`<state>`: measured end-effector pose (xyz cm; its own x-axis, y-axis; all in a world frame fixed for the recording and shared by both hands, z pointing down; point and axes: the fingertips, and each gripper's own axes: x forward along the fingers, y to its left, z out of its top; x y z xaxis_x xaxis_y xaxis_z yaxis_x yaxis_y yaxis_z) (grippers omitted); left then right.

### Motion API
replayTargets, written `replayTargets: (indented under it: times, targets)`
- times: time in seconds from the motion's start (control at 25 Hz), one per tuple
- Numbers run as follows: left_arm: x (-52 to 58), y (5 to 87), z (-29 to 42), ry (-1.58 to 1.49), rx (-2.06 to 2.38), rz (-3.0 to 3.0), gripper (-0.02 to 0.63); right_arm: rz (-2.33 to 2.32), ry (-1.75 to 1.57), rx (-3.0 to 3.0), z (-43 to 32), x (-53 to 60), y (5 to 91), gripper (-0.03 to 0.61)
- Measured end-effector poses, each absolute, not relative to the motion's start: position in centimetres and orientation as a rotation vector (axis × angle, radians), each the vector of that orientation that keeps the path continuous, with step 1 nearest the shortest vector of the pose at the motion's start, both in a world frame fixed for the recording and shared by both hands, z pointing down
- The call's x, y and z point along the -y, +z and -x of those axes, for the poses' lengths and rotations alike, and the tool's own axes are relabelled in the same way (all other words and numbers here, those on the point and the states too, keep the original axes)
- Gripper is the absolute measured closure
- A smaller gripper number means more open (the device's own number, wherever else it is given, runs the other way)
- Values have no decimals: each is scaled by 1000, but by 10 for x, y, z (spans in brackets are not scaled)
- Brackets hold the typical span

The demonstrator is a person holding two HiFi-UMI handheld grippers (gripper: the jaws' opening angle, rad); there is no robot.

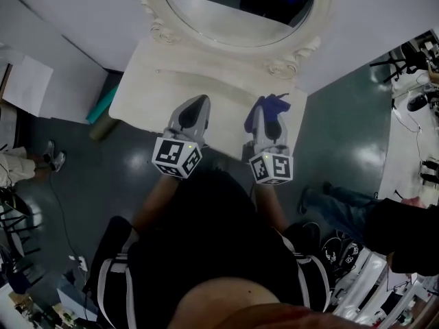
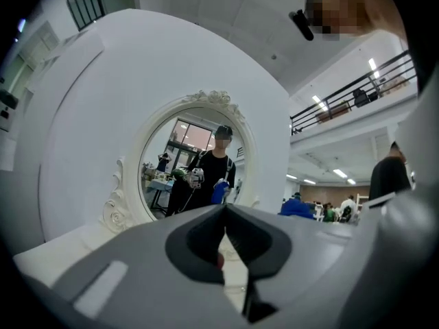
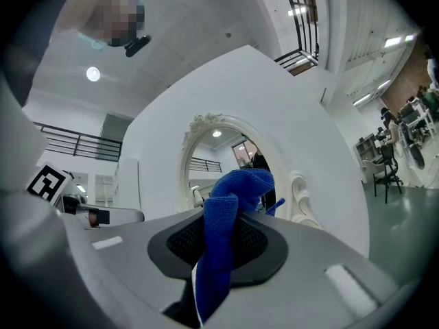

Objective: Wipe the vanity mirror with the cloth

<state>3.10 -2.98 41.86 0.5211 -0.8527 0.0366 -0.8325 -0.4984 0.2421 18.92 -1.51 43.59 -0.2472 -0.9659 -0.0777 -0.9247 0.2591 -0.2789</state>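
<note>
While the person stands facing the vanity mirror (image 1: 212, 16), the blue cloth (image 1: 276, 103) sits pinched in the right gripper (image 1: 269, 114).
Head view: both grippers hang side by side over the white tabletop (image 1: 147, 91), the left gripper (image 1: 197, 108) beside the right, near the mirror's ornate frame. Left gripper view: its jaws are pressed together on nothing, pointing at the mirror. Right gripper view: the jaws clamp the cloth, which bunches up past their tips.

Mirror (image 1: 236, 9) behind tabletop (image 1: 158, 81); cloth (image 1: 276, 103) in right gripper (image 1: 269, 113), left gripper (image 1: 199, 105) beside.
</note>
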Motion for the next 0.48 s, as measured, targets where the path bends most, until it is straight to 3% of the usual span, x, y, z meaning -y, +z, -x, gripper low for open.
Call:
replayTargets:
  times: [0.48]
  targets:
    - [87, 397, -30, -119, 1342, -2608, 603, 1800, -222, -2216, -189, 69, 416, 508]
